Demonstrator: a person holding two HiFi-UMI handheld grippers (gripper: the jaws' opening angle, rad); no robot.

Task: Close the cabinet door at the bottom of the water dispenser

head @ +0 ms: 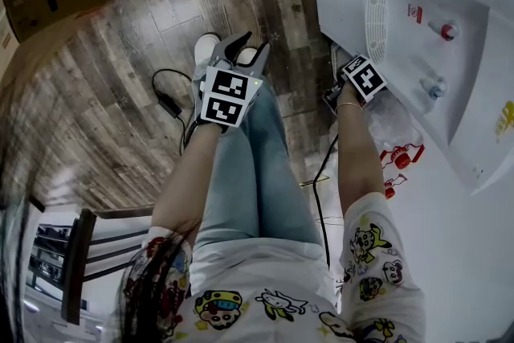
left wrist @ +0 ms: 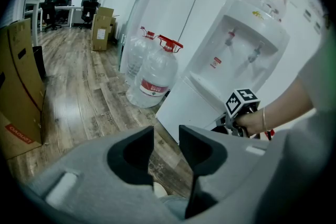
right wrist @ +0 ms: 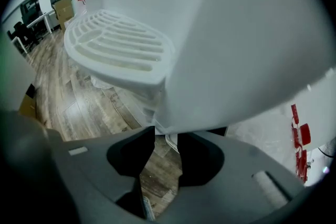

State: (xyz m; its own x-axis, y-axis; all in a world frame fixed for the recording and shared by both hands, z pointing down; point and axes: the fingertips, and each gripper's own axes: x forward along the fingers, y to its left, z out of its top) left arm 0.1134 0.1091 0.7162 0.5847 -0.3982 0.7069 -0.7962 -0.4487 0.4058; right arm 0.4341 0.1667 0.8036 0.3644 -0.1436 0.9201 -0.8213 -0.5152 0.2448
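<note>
Plastic, white and glossy, covers the whole water dispenser (head: 401, 68). It is a tall boxy unit with a red tap (head: 448, 30) and a blue tap (head: 434, 87) set in a recess. A slotted drip tray (right wrist: 118, 50) juts out beneath them. Below that tray is the cabinet door (left wrist: 186, 102), a flat, plain panel reaching down to the floor.

The person stands over it on grey-brown wood-grain planks (head: 161, 28). The right gripper (right wrist: 166, 134) is pushed in close at the panel's lower edge. Its dark, scooped jaws are only a narrow gap apart, and a thin white lip of the door sits in that gap. From here I can't make out whether the pads actually pinch it.

The left gripper (head: 249, 44) hangs well clear, out over the person's jeans (head: 265, 165). Its matte grey jaws are parted, with nothing but floor between them.

Beside the dispenser stand two clear, rounded water jugs (left wrist: 152, 73) with red caps, and a brown cardboard box (left wrist: 18, 86) sits further off. A thin black cable (head: 167, 96) loops across the boards.
</note>
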